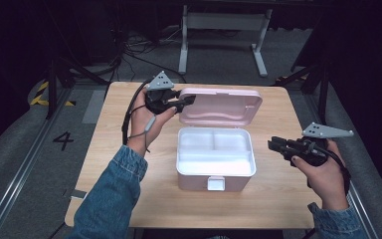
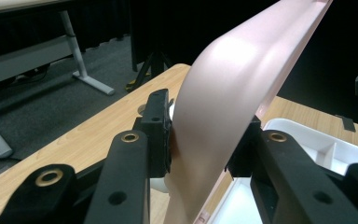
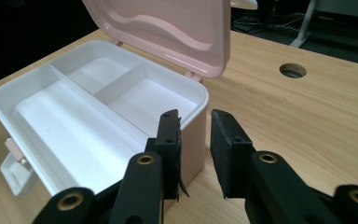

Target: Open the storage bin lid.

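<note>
Now open pink box [image 1: 216, 159], white tray [image 1: 215, 148] bare, left gripper [image 1: 186, 99] clamping lid [image 1: 224, 106]

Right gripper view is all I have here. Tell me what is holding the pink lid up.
Observer: The left hand-held gripper has its jaws closed on the edge of the pink lid, at its left corner seen from the high view.
Operator: Confirm the pinch from close up.
Observer: In the left gripper view the lid's edge runs between the two jaws, each pad pressed against a face.
Operator: Now report where my own gripper sits.
Observer: The right hand-held gripper hangs just right of the box, jaws slightly apart, holding nothing.
</note>
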Motion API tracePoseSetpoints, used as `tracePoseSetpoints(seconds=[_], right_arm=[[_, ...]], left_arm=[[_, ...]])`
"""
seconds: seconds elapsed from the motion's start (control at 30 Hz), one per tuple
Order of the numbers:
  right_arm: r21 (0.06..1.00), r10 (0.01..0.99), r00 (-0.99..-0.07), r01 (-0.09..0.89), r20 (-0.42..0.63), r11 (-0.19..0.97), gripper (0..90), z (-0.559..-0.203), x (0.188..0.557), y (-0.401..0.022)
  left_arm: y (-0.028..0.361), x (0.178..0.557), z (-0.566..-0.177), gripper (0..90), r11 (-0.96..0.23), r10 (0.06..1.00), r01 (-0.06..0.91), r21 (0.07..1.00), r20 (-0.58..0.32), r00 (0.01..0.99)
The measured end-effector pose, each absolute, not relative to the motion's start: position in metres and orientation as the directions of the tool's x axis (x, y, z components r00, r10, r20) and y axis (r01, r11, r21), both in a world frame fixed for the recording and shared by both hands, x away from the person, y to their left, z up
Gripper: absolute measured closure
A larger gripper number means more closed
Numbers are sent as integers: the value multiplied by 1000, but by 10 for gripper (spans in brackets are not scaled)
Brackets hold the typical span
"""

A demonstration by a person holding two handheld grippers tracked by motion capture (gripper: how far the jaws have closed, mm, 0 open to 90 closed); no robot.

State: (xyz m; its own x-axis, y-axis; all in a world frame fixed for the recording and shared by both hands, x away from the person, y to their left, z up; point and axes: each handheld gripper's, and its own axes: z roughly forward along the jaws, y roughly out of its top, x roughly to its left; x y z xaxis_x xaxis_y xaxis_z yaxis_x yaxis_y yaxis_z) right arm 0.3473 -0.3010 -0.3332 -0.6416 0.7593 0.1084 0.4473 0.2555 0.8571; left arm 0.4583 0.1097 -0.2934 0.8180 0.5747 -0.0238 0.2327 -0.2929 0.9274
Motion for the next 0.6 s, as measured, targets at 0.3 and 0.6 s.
tracePoseSetpoints(seconds=[0.3, 0.6], right_arm=[[838, 777, -621, 474, 101, 270, 671, -345, 353, -311], [836, 786, -610, 480, 101, 265, 659, -346, 350, -315]], left_arm=[[109, 470, -294, 676, -290, 587, 256, 922, -40, 808], [107, 486, -297, 676, -289, 606, 282, 915, -53, 794]])
